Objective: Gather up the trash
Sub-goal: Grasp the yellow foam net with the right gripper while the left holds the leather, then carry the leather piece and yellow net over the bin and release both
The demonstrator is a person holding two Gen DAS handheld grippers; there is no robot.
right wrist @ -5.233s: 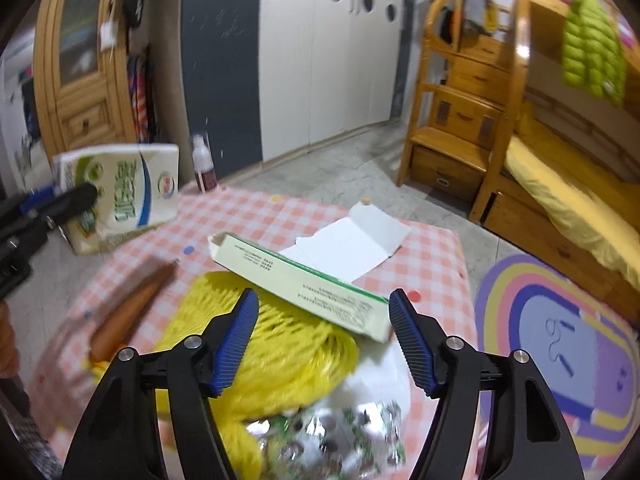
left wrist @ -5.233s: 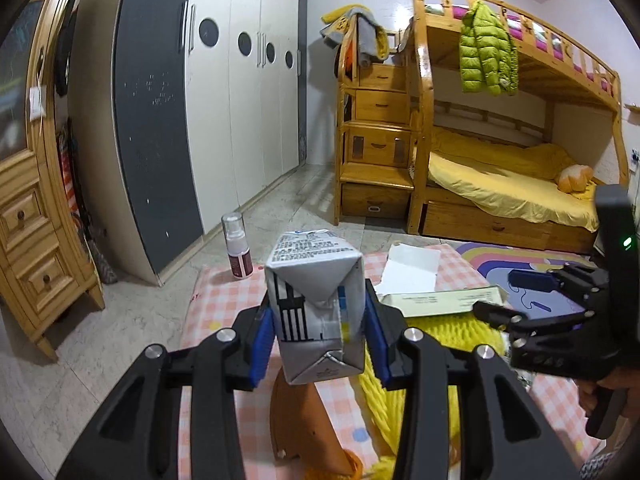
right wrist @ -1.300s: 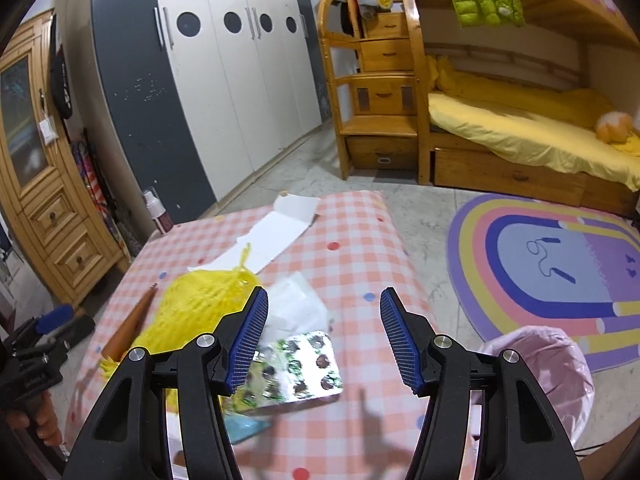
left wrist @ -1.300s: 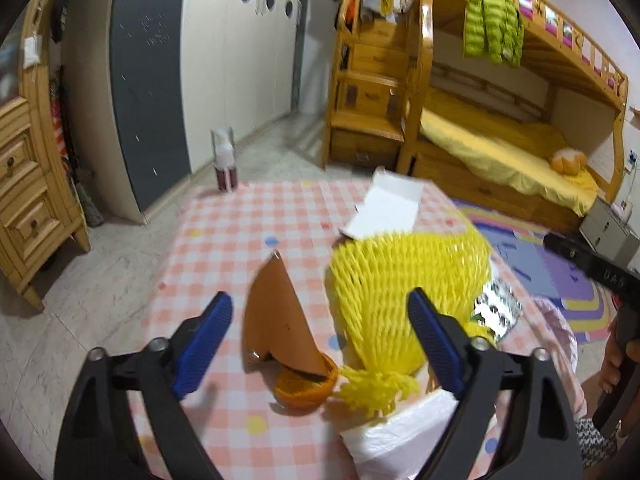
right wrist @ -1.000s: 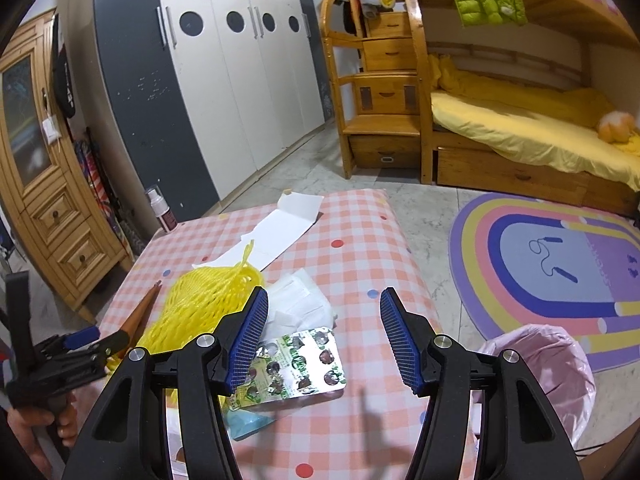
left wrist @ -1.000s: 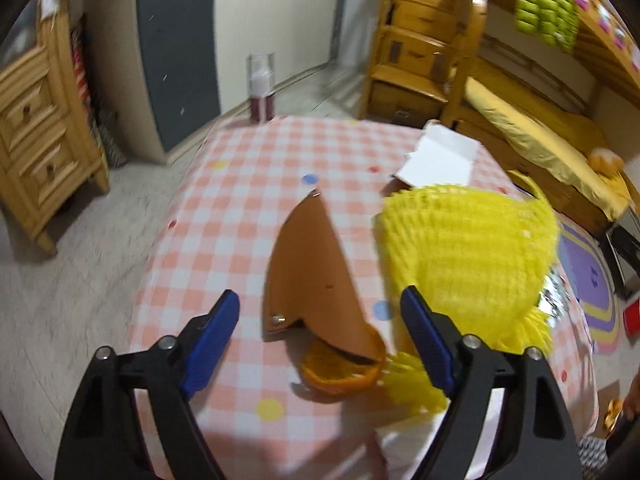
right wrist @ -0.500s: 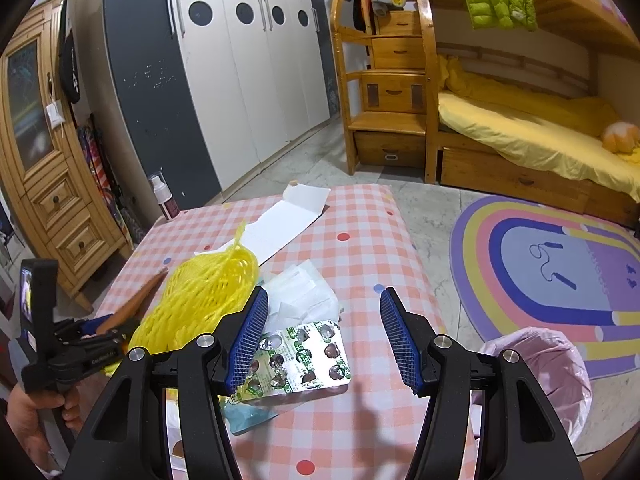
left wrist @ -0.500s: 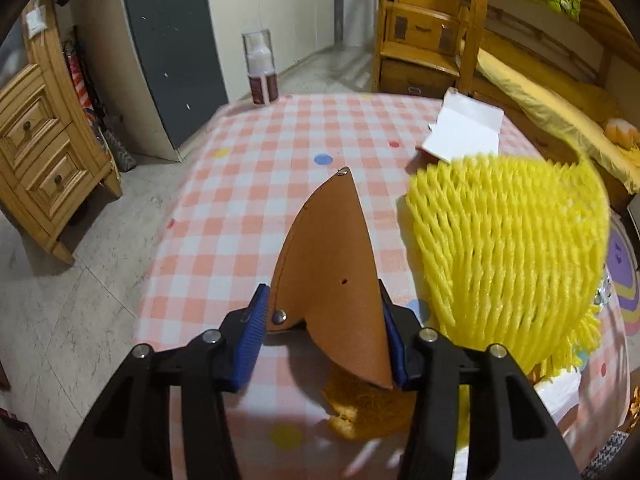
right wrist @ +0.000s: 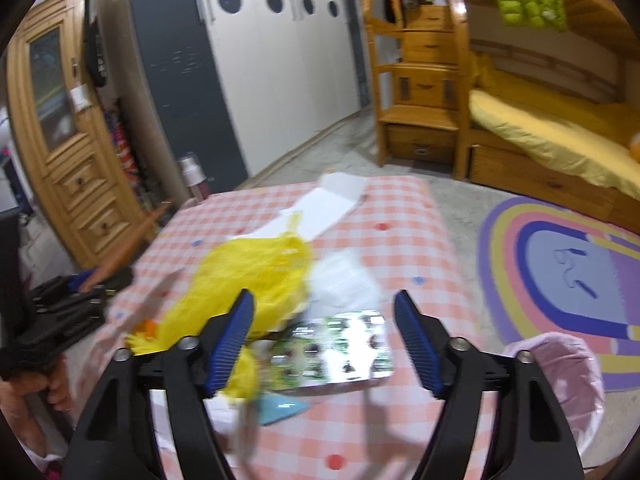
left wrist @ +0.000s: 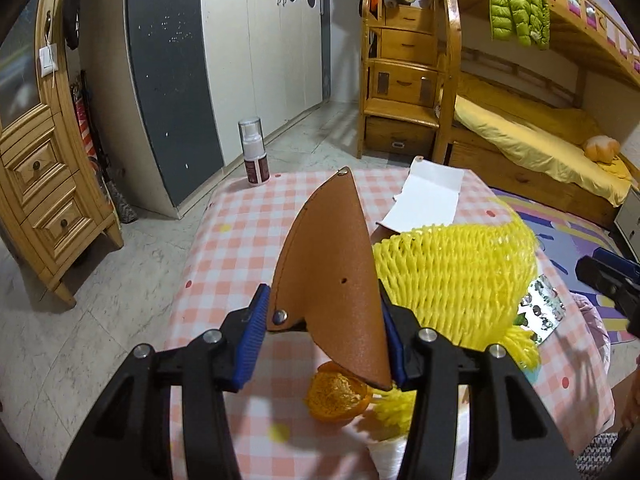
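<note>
My left gripper (left wrist: 322, 336) is shut on a brown leather pouch (left wrist: 332, 276) and holds it above the pink checked table (left wrist: 240, 220). An orange peel (left wrist: 336, 398) lies under it, with yellow foam netting (left wrist: 452, 272) to the right. My right gripper (right wrist: 324, 340) is open and empty above a silver blister pack (right wrist: 340, 356), beside the netting (right wrist: 256, 272). The left gripper with the pouch (right wrist: 120, 256) shows at the left in the right wrist view. A bin with a pink bag (right wrist: 560, 380) stands at the table's right.
White paper (left wrist: 428, 200) lies at the table's far side, and a white tissue (right wrist: 344, 280) by the blister pack. A spray bottle (left wrist: 254, 156) stands at the far left corner. A blue scrap (right wrist: 280, 408) lies near the front. Wardrobes, a bunk bed and a rug surround the table.
My left gripper let go of the milk carton earlier, then closed on the brown pouch and lifted it off the table. My right gripper moved down toward the blister pack.
</note>
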